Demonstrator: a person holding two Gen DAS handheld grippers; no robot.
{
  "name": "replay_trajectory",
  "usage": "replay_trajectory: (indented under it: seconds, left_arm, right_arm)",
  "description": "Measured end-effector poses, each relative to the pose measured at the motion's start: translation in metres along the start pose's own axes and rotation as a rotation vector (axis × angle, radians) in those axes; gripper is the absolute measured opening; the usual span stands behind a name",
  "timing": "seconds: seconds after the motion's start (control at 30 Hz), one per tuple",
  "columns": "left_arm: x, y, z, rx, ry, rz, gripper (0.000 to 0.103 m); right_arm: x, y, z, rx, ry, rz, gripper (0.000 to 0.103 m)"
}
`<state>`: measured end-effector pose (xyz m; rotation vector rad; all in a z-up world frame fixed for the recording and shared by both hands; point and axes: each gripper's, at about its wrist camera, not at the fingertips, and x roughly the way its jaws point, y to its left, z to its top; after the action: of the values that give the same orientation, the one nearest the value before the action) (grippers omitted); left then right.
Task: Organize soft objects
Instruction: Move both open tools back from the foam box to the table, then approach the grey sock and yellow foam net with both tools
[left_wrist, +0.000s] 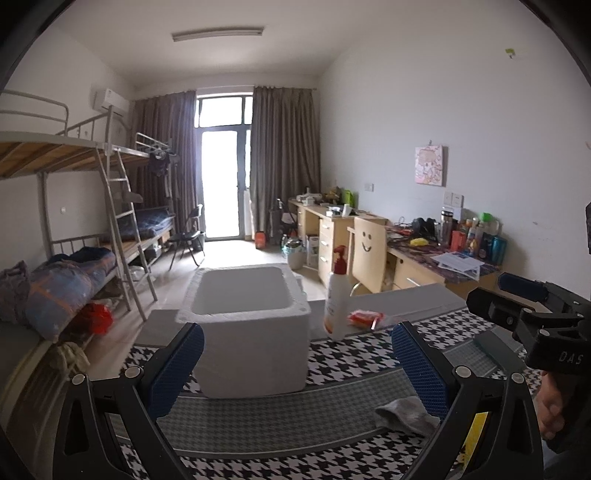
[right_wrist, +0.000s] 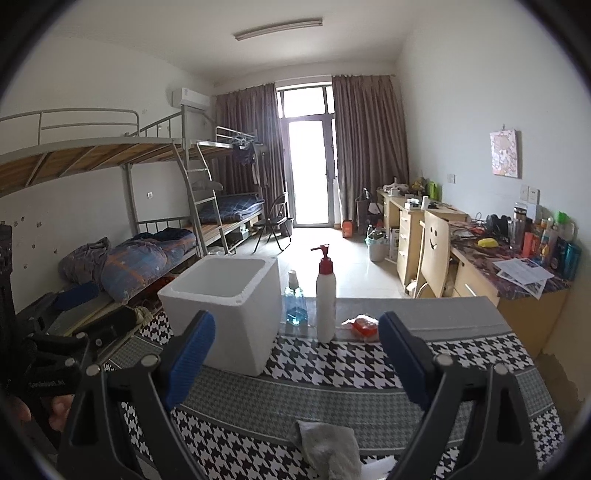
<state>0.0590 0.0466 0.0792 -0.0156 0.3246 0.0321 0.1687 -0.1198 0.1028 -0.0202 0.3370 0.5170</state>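
A white foam box (left_wrist: 251, 332) stands open-topped on the houndstooth tablecloth (left_wrist: 295, 413); it also shows in the right wrist view (right_wrist: 225, 306). A grey sock (left_wrist: 402, 415) lies on the cloth by my left gripper's right finger. A white-grey cloth (right_wrist: 328, 448) lies low between my right gripper's fingers. My left gripper (left_wrist: 295, 369) is open and empty, in front of the box. My right gripper (right_wrist: 297, 363) is open and empty, above the cloth. The right gripper shows at the right edge of the left wrist view (left_wrist: 517, 306).
A white pump bottle with a red top (right_wrist: 325, 301), a blue sanitizer bottle (right_wrist: 295, 302) and a red packet (right_wrist: 364, 325) stand near the table's far edge. Bunk beds (right_wrist: 110, 184) line the left wall, desks (right_wrist: 480, 266) the right.
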Motion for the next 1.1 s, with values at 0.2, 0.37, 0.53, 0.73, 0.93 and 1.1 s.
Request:
replay_trajectory:
  seconds: [0.2, 0.37, 0.53, 0.73, 0.93, 1.1]
  left_arm:
    - [-0.002, -0.006, -0.008, -0.01, 0.006, -0.029, 0.102]
    - [0.001, -0.016, -0.014, -0.002, 0.019, -0.065, 0.102]
    - [0.002, -0.021, -0.019, -0.008, 0.021, -0.09, 0.102]
    - [0.005, -0.03, -0.03, 0.016, 0.034, -0.125, 0.102]
    - [0.01, -0.036, -0.04, 0.015, 0.05, -0.152, 0.102]
    - [0.018, -0.044, -0.047, 0.013, 0.08, -0.18, 0.102]
  right_arm:
    - [-0.011, -0.01, -0.012, 0.02, -0.028, -0.018, 0.097]
    - [-0.019, -0.013, -0.022, 0.03, -0.041, -0.034, 0.098]
    - [-0.027, -0.012, -0.031, 0.029, -0.048, -0.062, 0.098]
    - [-0.038, -0.015, -0.042, 0.017, -0.06, -0.098, 0.098]
    - [-0.046, -0.023, -0.056, 0.03, -0.054, -0.129, 0.098]
    - [-0.053, -0.029, -0.065, 0.037, -0.051, -0.154, 0.098]
